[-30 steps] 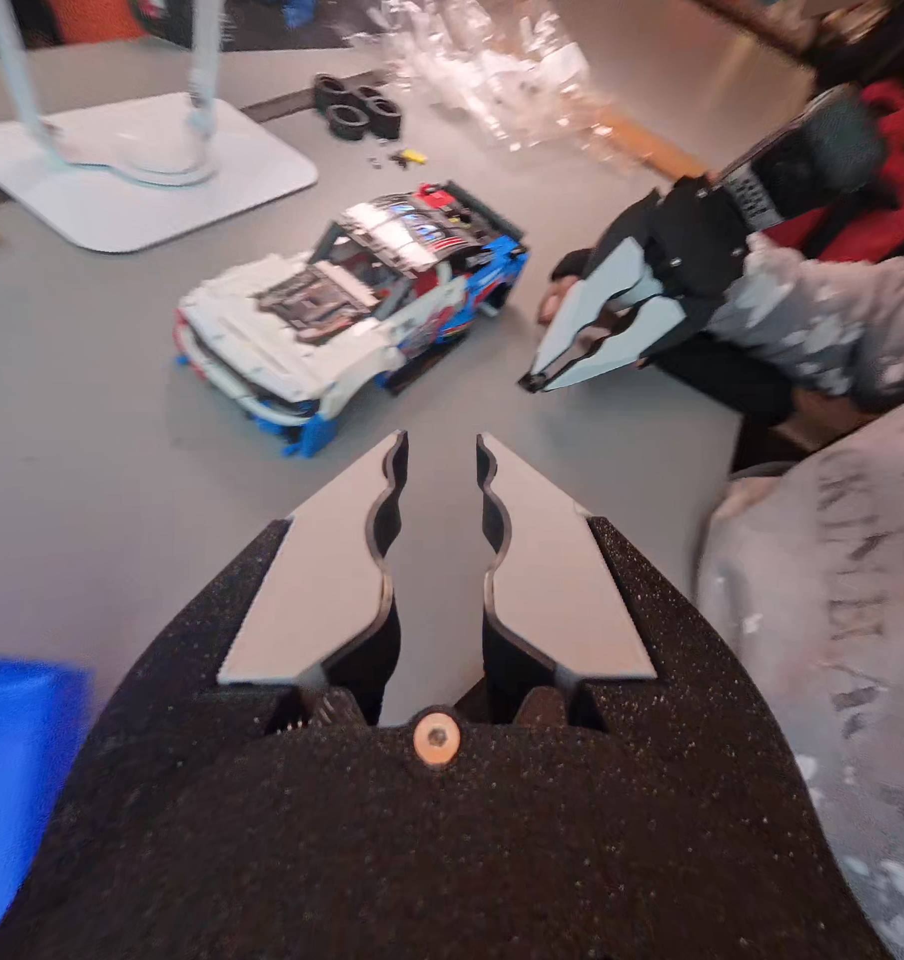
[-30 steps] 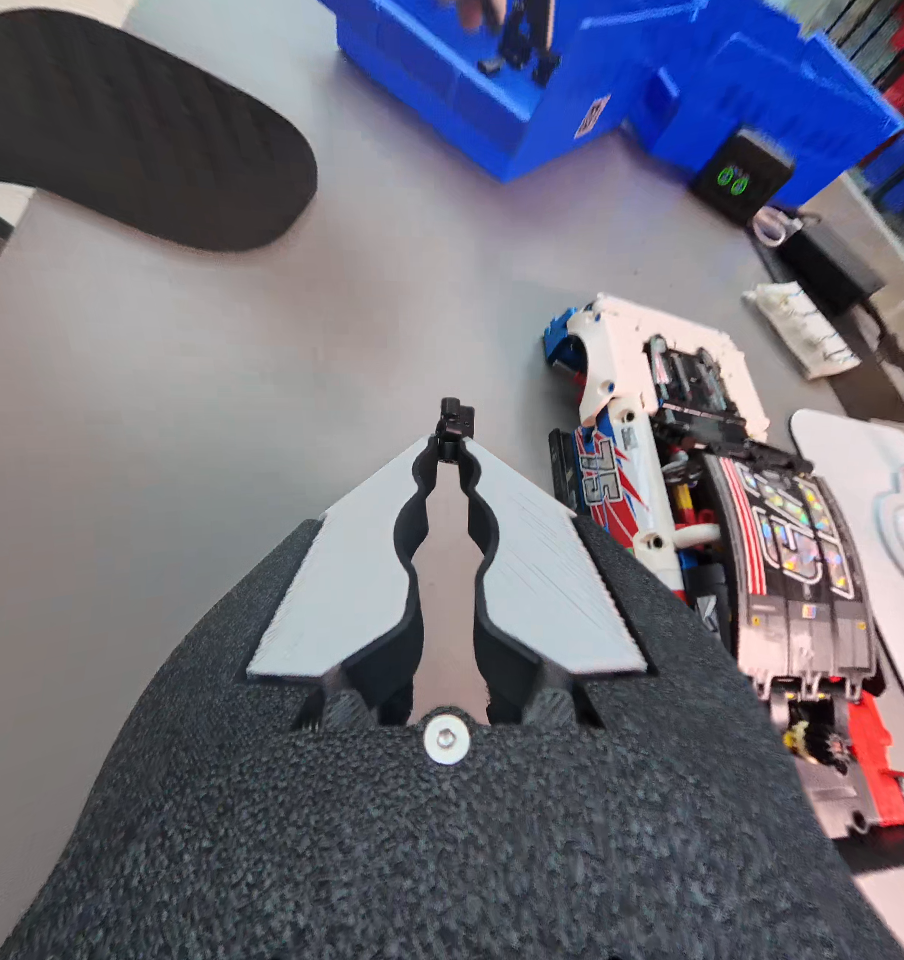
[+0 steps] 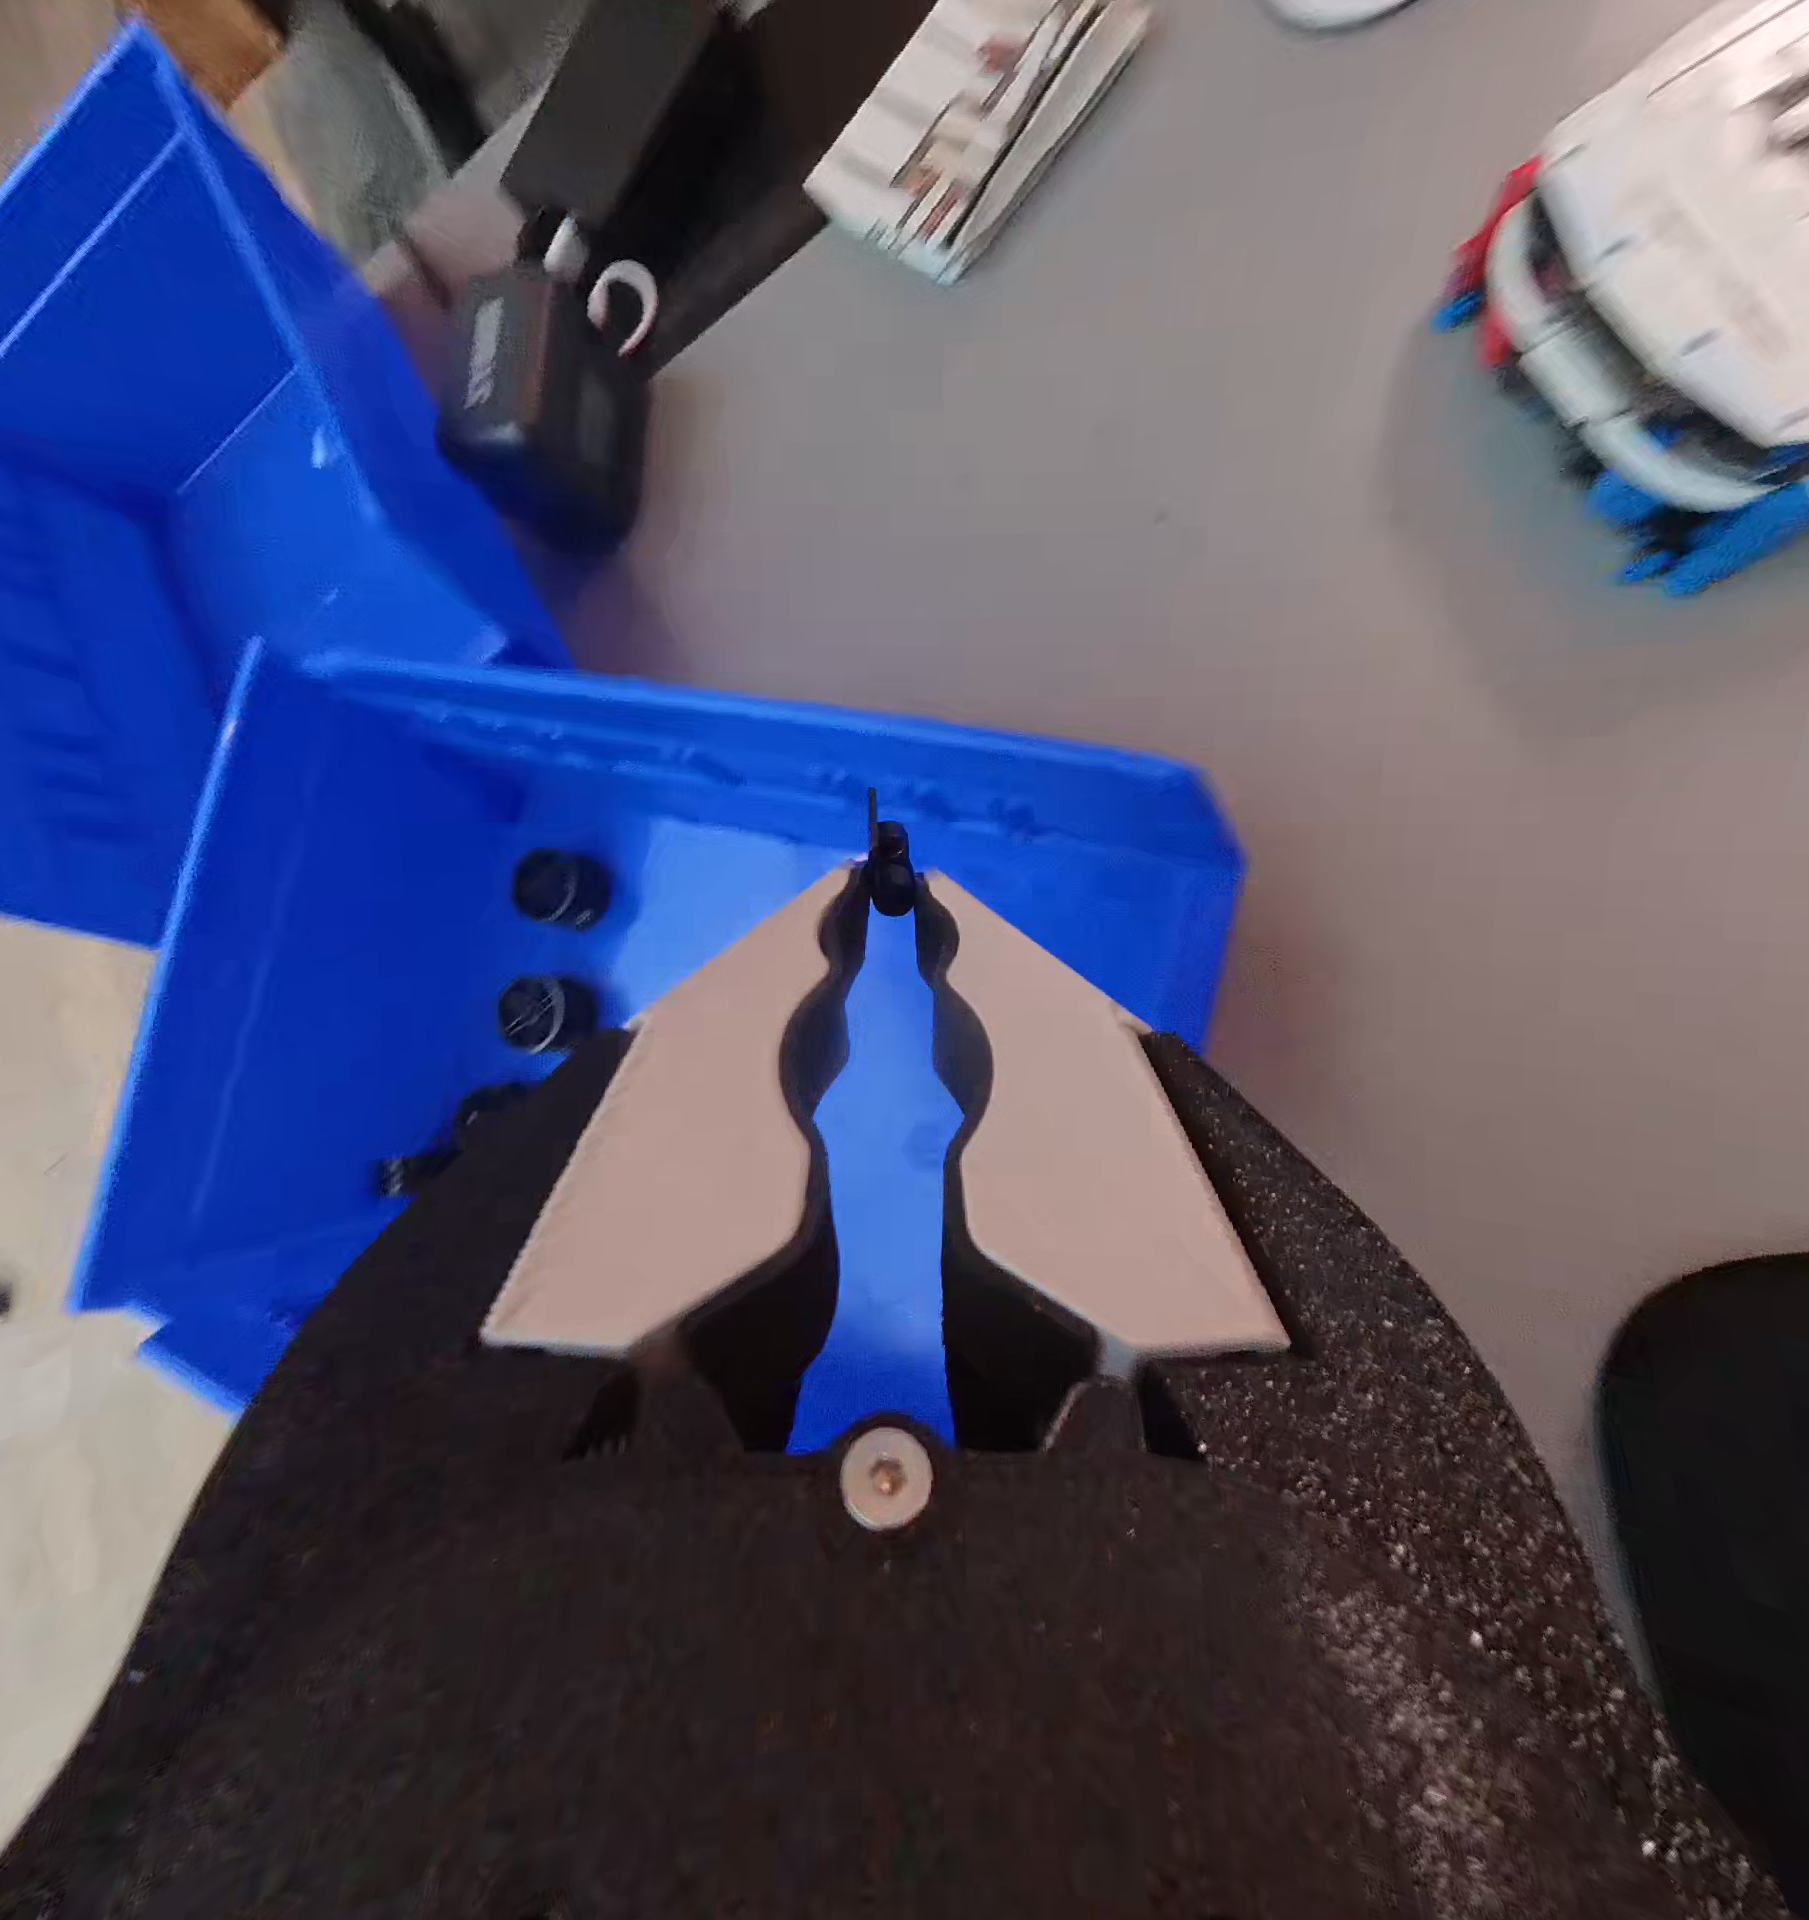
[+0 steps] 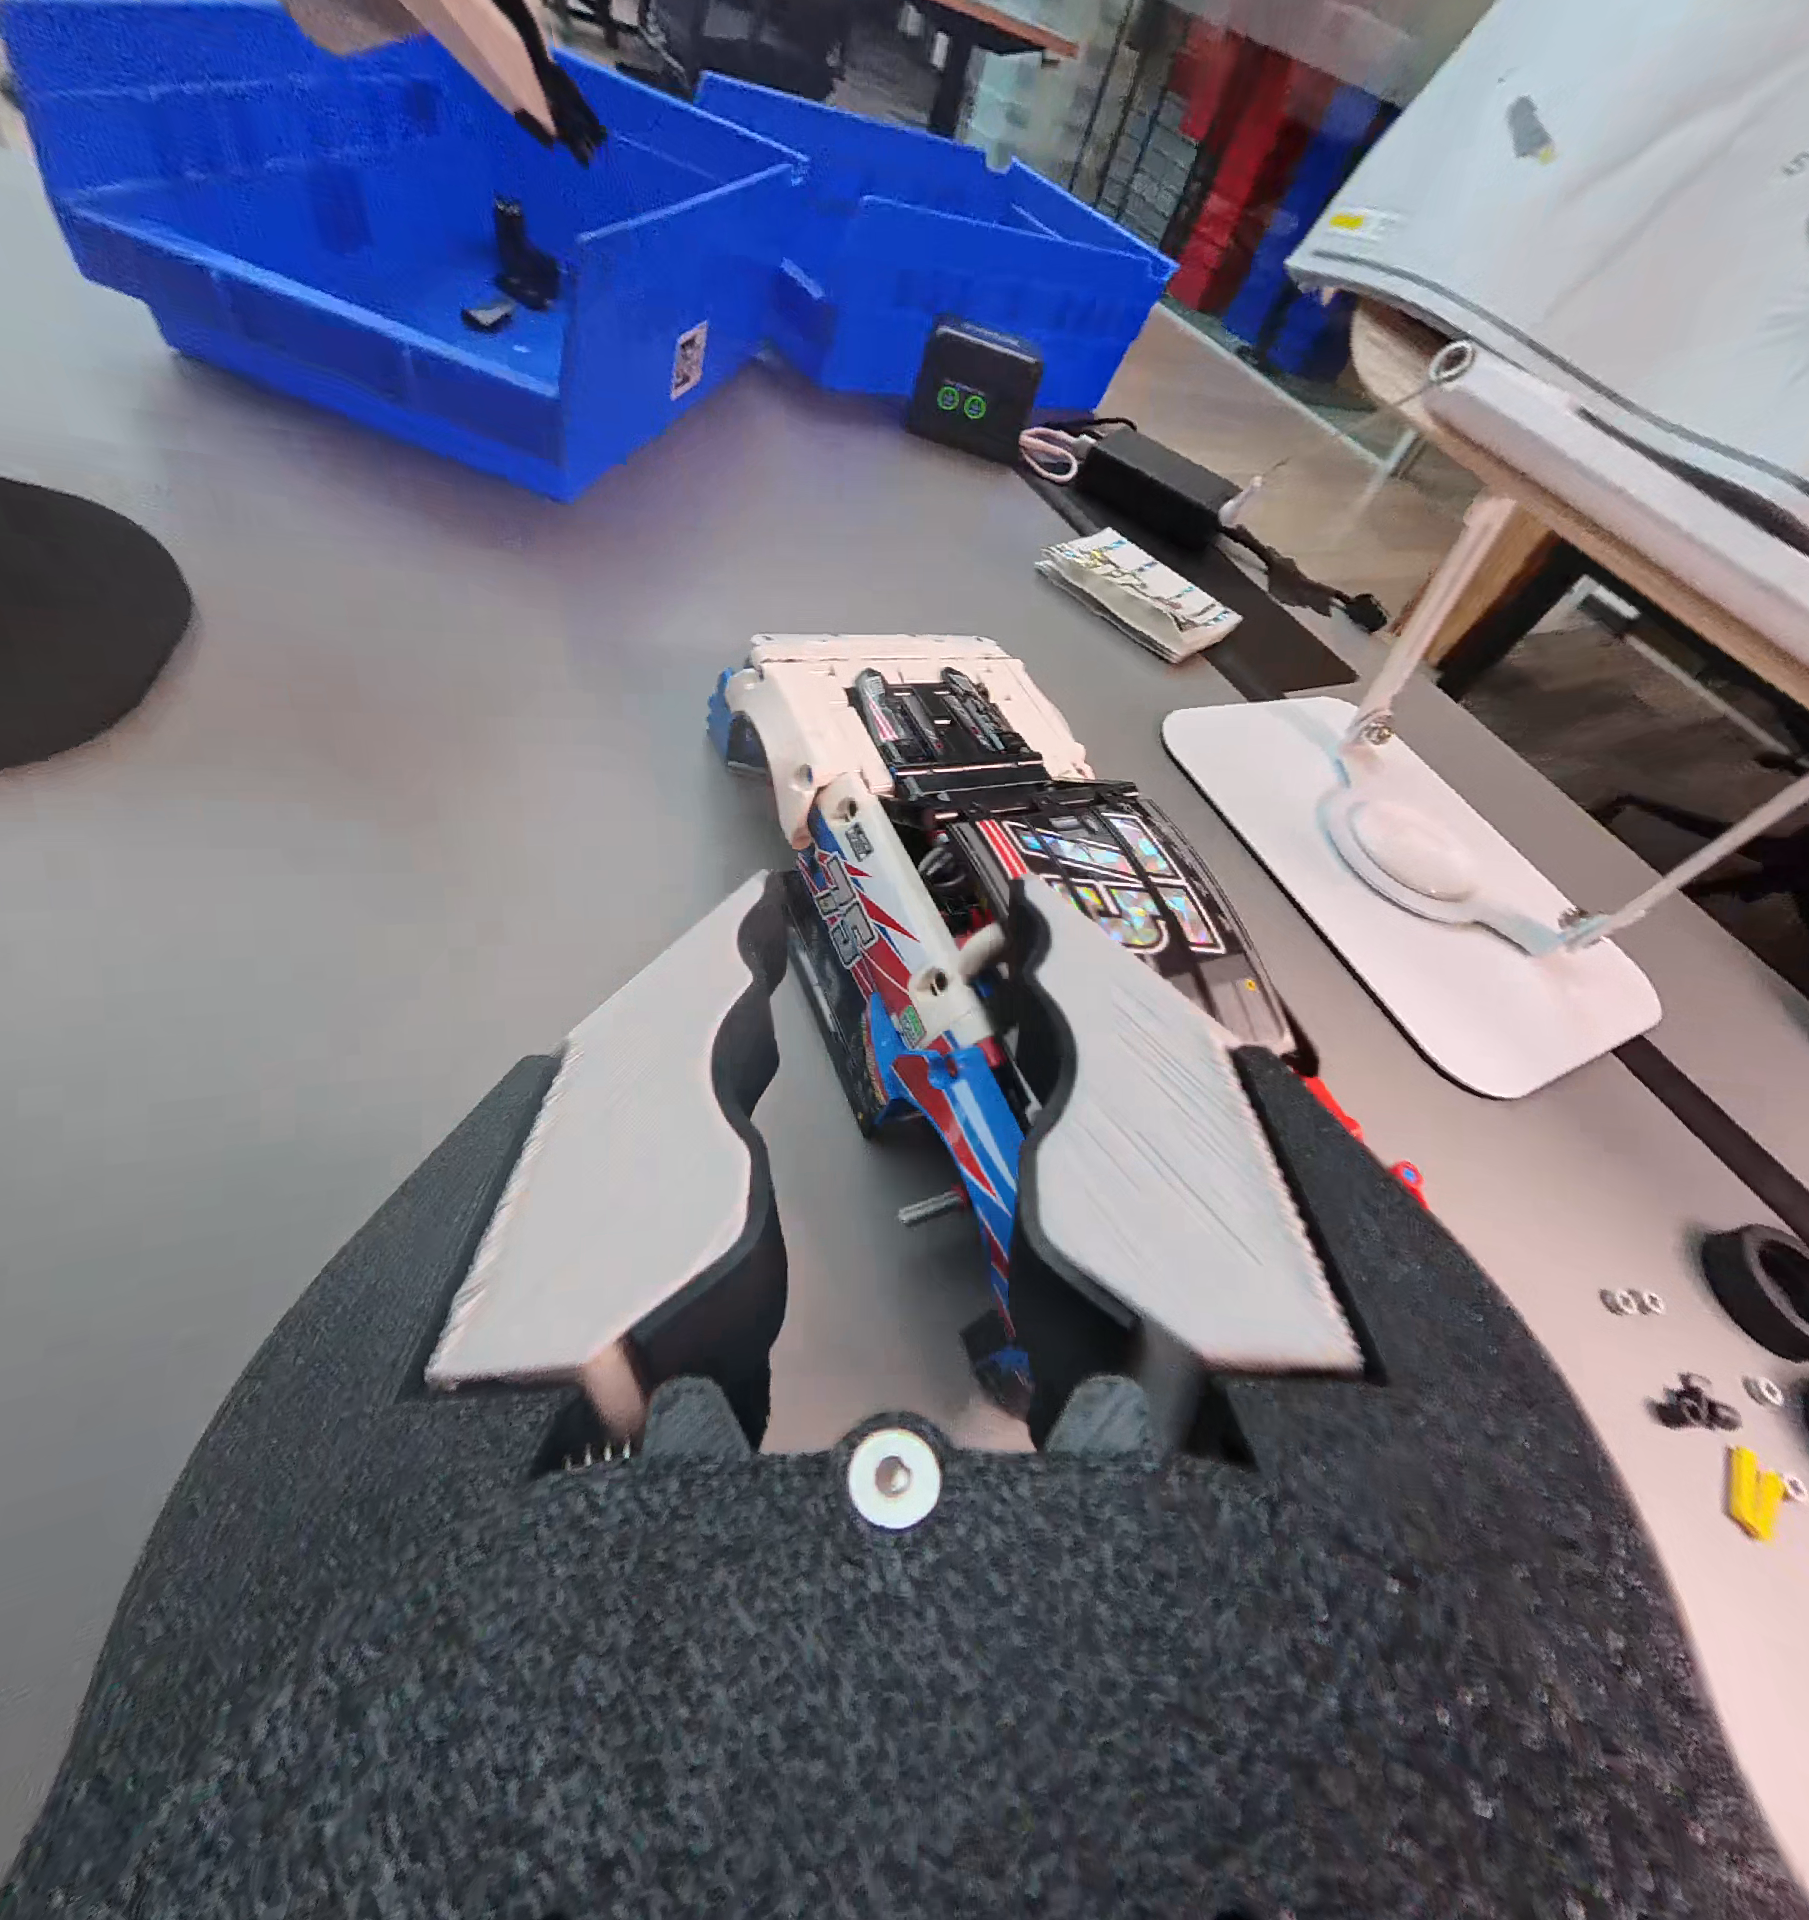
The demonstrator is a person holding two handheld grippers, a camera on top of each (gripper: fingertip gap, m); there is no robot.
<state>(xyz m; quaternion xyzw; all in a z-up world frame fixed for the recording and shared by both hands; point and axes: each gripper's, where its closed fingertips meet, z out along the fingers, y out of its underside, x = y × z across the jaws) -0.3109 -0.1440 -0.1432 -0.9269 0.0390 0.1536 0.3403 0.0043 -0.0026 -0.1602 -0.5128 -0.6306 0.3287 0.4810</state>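
Right claw (image 4: pixel 895 904) hangs spread wide over the brick-built toy car (image 4: pixel 941 914) on the grey worktop (image 4: pixel 360 831); probably light but crumbly, so best gripped by the stiff side sill. Farther off, left claw (image 3: pixel 887 883) pinches a tiny black piece (image 3: pixel 889 868) above the blue bin (image 3: pixel 308 987).

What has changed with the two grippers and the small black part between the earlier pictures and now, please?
The small black part has changed grippers: the right gripper has let it go and now stands open over the toy car, while the left gripper, open before, has shut on it and swung over the blue bin. The car, bins and white stand base stayed where they were on the grey table.
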